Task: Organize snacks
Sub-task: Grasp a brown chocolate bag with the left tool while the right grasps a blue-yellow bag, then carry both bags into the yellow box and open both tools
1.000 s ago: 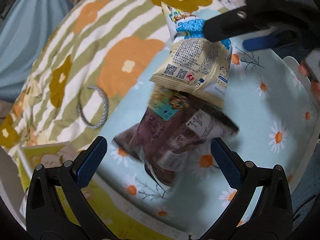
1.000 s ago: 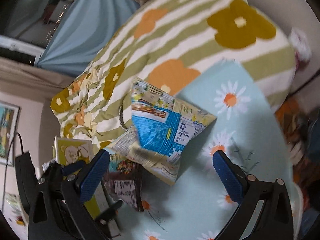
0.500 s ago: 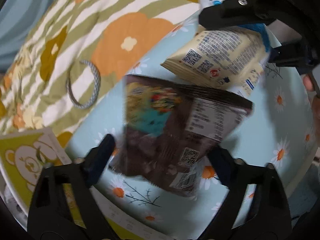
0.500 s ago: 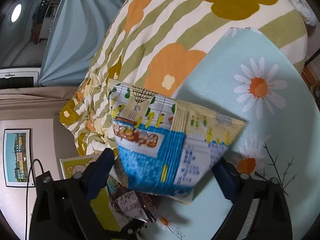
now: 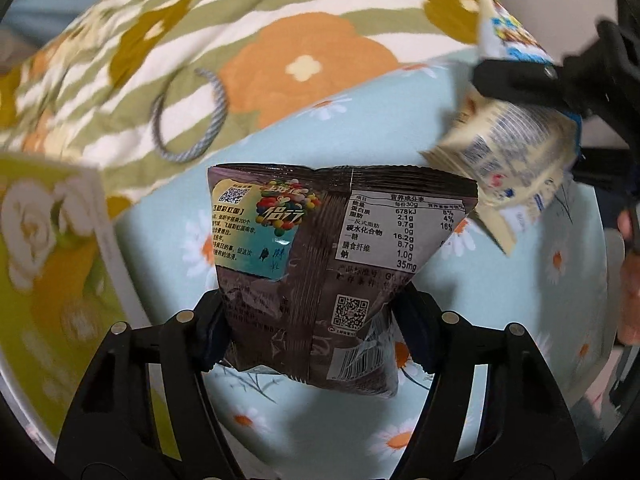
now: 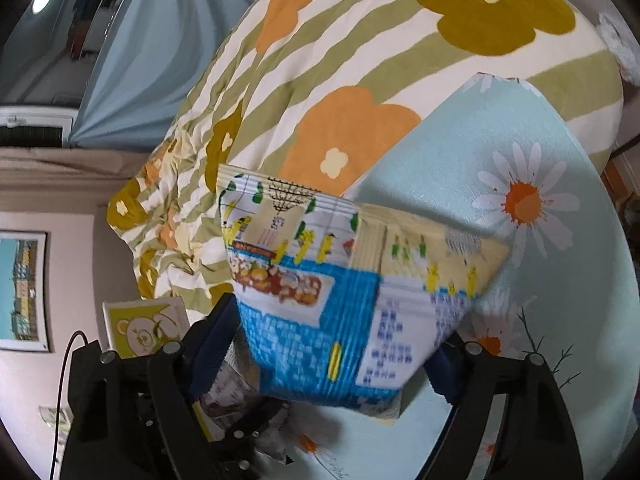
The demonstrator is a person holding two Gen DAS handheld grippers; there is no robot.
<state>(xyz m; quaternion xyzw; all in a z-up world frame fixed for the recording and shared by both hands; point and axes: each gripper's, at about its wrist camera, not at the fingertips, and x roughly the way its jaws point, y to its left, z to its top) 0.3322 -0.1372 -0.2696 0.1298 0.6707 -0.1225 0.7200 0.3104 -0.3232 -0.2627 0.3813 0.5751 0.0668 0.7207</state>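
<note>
Presently the left gripper, jaws just closing, clamps the brown snack bag above the daisy-print cloth, sealed edge towards 12 o'clock; its nutrition table reads 678kJ, 35mg. At 2 o'clock, the right gripper, likewise just closing, grips the blue-and-cream bag, printing blurred.

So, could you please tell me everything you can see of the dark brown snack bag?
The dark brown snack bag is a crinkly, glossy plastic pouch showing its back: a nutrition table, two QR codes, a barcode and a teal panel with coloured candies. The left hand-held gripper, whose jaws have just been closing, pinches its lower part, which narrows there. It hangs above the daisy-print cloth.
</note>
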